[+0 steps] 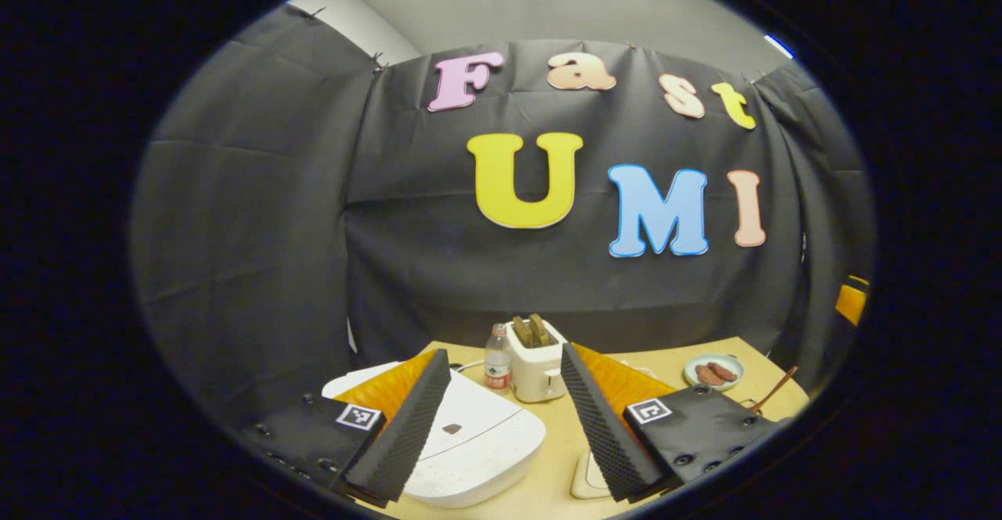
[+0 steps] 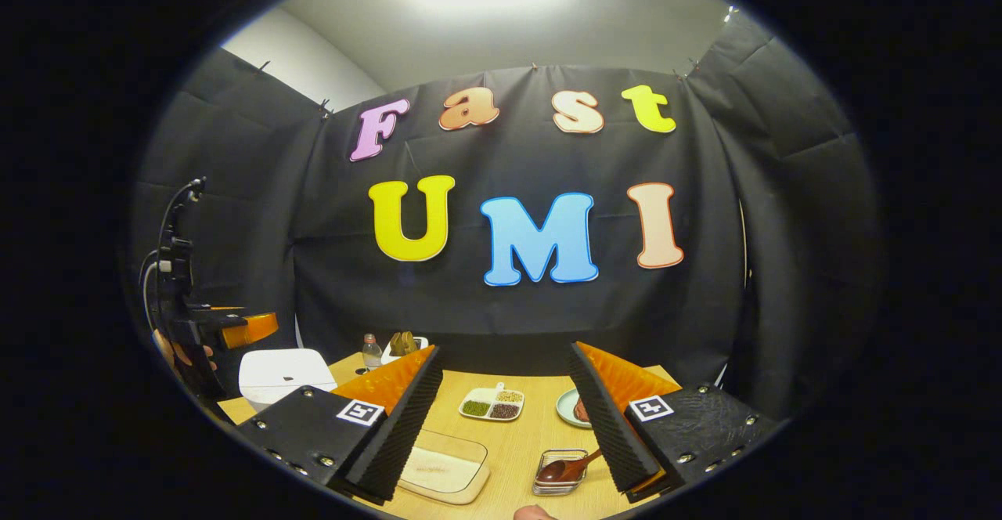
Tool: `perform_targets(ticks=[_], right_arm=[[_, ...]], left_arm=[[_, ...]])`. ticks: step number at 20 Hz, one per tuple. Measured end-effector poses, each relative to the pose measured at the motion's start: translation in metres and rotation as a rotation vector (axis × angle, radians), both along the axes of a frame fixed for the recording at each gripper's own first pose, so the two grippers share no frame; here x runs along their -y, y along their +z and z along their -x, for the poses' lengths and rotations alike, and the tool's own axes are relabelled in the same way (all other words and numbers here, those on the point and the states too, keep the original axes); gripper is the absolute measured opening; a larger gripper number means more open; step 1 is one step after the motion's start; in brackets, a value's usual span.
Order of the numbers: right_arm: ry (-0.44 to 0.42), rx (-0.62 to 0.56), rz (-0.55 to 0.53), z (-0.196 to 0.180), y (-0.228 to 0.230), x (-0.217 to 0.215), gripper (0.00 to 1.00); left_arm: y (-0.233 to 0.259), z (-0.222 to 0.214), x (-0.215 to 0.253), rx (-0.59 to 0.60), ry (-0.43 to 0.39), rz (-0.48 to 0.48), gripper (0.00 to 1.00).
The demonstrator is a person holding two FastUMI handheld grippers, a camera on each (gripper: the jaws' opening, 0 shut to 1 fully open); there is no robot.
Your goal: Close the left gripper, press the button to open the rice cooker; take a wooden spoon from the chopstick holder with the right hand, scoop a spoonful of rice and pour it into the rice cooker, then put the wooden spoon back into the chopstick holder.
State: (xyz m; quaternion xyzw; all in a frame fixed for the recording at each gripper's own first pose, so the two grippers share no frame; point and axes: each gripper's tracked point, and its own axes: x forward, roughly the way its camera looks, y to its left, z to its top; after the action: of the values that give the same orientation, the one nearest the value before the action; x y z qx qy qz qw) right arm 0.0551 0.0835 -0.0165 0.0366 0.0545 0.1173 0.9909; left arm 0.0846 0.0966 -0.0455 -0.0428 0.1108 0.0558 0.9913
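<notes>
The white rice cooker sits lid-down right below my left gripper, whose jaws stand wide open above it; a small dark button marks the lid. In the right gripper view the cooker is far left, with the left gripper held by a hand above it. My right gripper is open and holds nothing. Below it lie a clear tub of rice and the small chopstick holder with the wooden spoon resting in it. The spoon's handle also pokes up at the right of the left gripper view.
A white toaster and a water bottle stand behind the cooker. A plate of sausages lies to the right. A divided dish of beans and a green plate sit mid-table near the booth's wall.
</notes>
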Motion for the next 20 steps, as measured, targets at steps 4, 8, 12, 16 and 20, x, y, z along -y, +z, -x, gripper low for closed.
perform_targets(ticks=[4,8,12,16,20], right_arm=[[-0.029,0.022,-0.021,0.003,0.000,0.000,0.98],[-0.053,0.013,-0.028,0.004,-0.009,0.004,0.98],[-0.071,0.009,-0.023,0.007,-0.015,0.009,0.98],[-0.084,0.025,-0.011,0.008,-0.009,0.013,0.98],[-0.089,0.048,-0.003,0.007,-0.004,0.015,0.98]], left_arm=[[0.027,0.033,0.022,0.106,-0.036,-0.046,0.98],[0.031,0.051,0.049,0.157,-0.087,-0.063,0.96],[0.029,0.052,0.057,0.155,-0.100,-0.054,0.96],[0.027,0.048,0.056,0.155,-0.096,-0.027,0.98],[0.030,0.044,0.053,0.153,-0.089,-0.008,0.98]])
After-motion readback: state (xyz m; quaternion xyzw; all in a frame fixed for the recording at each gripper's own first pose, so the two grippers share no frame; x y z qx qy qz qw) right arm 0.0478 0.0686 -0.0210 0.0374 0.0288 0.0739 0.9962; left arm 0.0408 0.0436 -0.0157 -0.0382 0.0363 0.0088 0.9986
